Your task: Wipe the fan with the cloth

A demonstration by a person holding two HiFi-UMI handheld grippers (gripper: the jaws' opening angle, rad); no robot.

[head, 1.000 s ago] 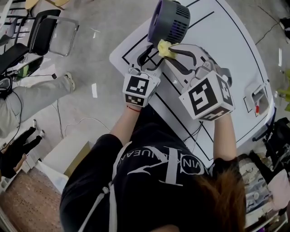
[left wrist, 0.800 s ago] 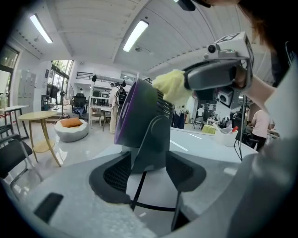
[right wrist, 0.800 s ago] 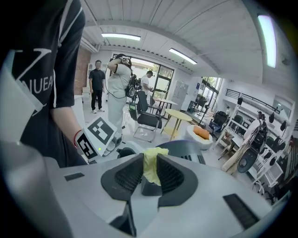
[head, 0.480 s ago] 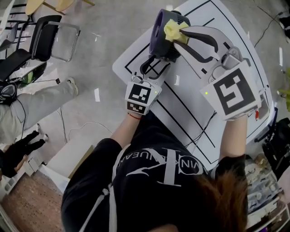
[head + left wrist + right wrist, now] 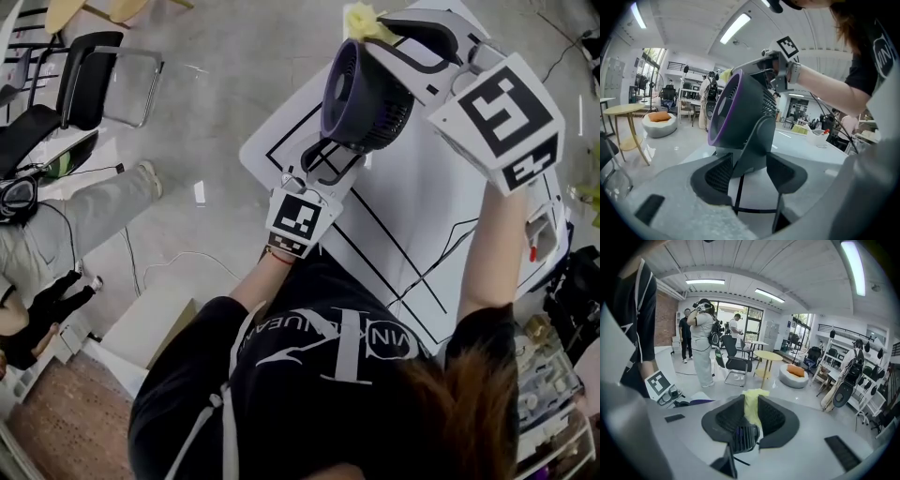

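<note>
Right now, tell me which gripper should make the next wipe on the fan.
Right. The right gripper is shut on the yellow cloth at the fan's top rim; the left gripper carries no cloth, down by the stand.

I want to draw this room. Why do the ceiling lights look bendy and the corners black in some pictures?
Left gripper view: the wide lens curves the ceiling lights and blackens the corners; the fan looks sharp. Right gripper view: same curving, bright windows behind the yellow cloth. Head view: straighter lines, even light.
</note>
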